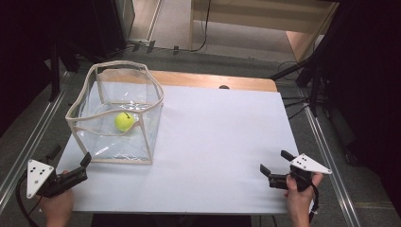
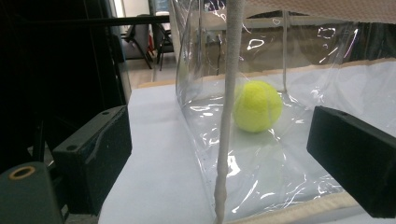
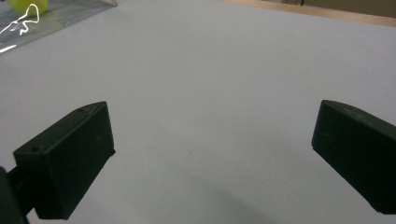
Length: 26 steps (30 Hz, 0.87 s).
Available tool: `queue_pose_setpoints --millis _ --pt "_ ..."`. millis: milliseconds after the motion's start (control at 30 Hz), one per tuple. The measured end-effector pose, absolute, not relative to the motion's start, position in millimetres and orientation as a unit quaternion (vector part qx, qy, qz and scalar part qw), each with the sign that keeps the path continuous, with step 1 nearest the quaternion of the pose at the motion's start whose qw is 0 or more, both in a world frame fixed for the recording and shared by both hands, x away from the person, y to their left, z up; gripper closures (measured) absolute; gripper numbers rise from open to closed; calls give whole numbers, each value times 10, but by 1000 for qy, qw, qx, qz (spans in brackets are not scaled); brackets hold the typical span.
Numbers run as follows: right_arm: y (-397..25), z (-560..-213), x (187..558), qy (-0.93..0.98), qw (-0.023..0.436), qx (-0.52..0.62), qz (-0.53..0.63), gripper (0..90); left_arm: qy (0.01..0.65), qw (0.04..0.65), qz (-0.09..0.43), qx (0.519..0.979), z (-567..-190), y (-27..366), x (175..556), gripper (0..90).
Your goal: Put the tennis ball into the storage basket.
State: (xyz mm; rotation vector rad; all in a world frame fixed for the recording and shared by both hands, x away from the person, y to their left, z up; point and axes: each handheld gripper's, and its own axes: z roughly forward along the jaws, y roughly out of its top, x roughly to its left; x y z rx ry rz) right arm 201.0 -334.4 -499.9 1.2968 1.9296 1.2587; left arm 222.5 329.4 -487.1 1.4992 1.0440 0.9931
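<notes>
Ball (image 1: 124,121), yellow-green, felt-covered: rests on the floor of a clear plastic bag (image 1: 118,146), toward its middle. Bag: see-through walls, beige piping along rim and edges, open at the top, standing upright on the near-left part of the desk (image 1: 217,142). Desk: white surface, with a wooden strip showing along its far edge.

Left tool (image 1: 69,157): held low at the near-left corner of the desk, just beside the bag's near corner. Its jaws stand wide apart with nothing gripped; in the left gripper view a beige corner seam (image 2: 227,116) of the bag rises between them, not touched by either, and the ball (image 2: 257,106) shows through the plastic behind it.

Right tool (image 1: 275,162): held at the near-right of the desk, well apart from the bag. Its jaws are spread wide over bare white surface, holding nothing.
</notes>
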Motion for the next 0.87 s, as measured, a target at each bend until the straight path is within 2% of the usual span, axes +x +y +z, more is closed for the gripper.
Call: queue_pose_setpoints --millis 433,867 --pt "-3550 -5040 1883 672 259 493 488 0 433 512 408 620 -4869 3313 2221 69" --pt "-3553 -5098 1873 665 261 499 490 0 438 517 404 614 -4868 3325 2225 69"
